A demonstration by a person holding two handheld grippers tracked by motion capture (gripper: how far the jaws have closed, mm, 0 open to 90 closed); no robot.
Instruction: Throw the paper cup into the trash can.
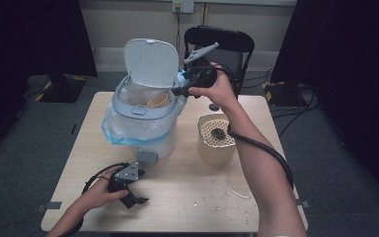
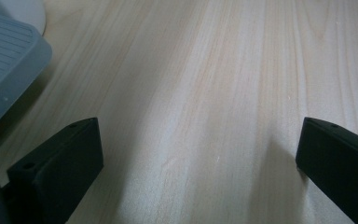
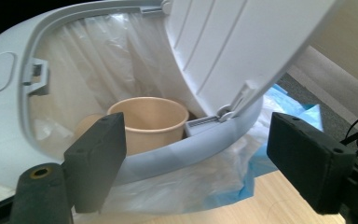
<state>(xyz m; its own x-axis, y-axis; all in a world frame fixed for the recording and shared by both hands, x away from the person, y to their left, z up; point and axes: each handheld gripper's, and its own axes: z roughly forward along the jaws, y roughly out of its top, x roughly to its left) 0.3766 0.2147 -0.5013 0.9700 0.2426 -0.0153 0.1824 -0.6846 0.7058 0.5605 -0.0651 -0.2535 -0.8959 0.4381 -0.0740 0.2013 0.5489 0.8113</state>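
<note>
Nearest, left gripper (image 1: 137,199) resting low on the table (image 1: 187,197), wide open, holding nothing. Farther off, right gripper (image 1: 183,85) beside the bin (image 1: 143,106), open and empty; paper cup (image 3: 149,121) already inside. Risk: catching the raised lid (image 3: 242,42) or snagging the liner bag (image 1: 123,131), tipping the bin.

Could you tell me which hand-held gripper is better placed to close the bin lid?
Right: the right hand-held gripper hangs open beside the raised lid, while the left hand-held gripper rests low on the table.

Right hand-held gripper (image 1: 180,89) raised, left hand-held gripper (image 1: 137,196) low, both agape.
</note>
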